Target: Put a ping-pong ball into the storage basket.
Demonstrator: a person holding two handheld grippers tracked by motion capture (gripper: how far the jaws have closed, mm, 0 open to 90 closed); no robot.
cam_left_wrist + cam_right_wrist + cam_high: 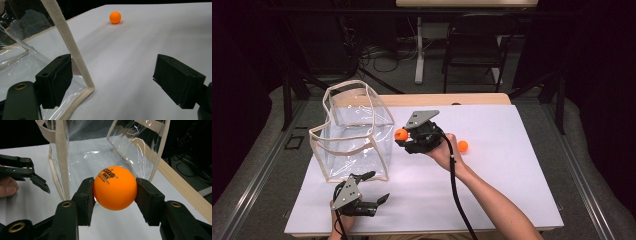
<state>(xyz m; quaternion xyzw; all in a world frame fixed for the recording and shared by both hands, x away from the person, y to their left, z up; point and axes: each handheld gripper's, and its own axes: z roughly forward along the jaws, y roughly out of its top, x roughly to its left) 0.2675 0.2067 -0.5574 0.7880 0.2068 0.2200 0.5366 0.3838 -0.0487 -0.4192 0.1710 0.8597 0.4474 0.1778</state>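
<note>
Jaws of the right gripper [403,136] pinch an orange ball [400,134] just beside the right wall of a clear plastic bag [354,132] with cream trim, as seen from the high view; the person's right hand [443,150] carries that gripper above the white table sheet [492,185]. A second orange ball [462,146] lies on the sheet just to the right of that hand. Near the front edge, the left gripper [378,187] rests with its jaws spread wide, close to the bag's front right corner, and the left hand [343,220] holds it from below. From the left gripper view, the two black jaws stand far apart with nothing between the pads: the left jaw sits against the bag's cream corner strip [75,50], the right jaw over bare sheet, and the loose ball [115,17] lies well ahead on the table. From the right gripper view, both pads press on opposite sides of the held ball [115,187], which bears dark printed lettering on top. Directly behind it stands the bag [100,152], upright and open at the top, with the left gripper [42,185] at the left edge near the bag's corner.
</note>
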